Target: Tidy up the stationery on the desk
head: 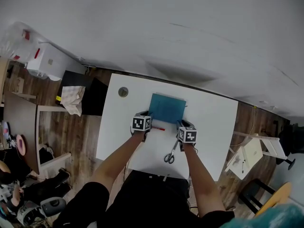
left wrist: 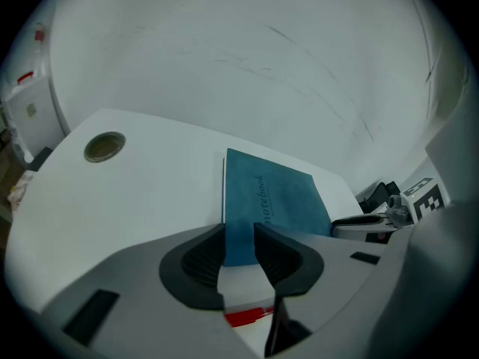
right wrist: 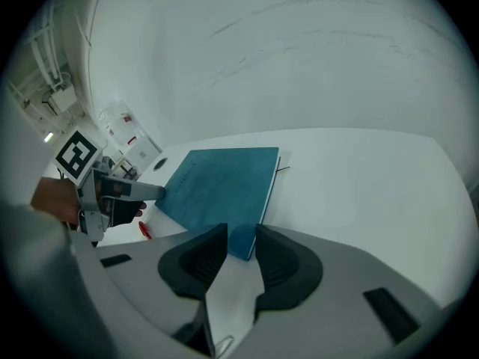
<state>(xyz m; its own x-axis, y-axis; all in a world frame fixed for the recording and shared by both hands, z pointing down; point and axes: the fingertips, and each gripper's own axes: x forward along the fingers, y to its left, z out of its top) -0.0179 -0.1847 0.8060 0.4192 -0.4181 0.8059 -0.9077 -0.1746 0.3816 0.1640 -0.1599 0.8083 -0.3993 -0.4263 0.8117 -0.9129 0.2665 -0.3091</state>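
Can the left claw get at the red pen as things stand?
Probably yes. The pen lies bare on the desk just under the left claw, whose jaws stand apart at the notebook's near corner. Nothing covers it; the claw would only need to draw back a little.
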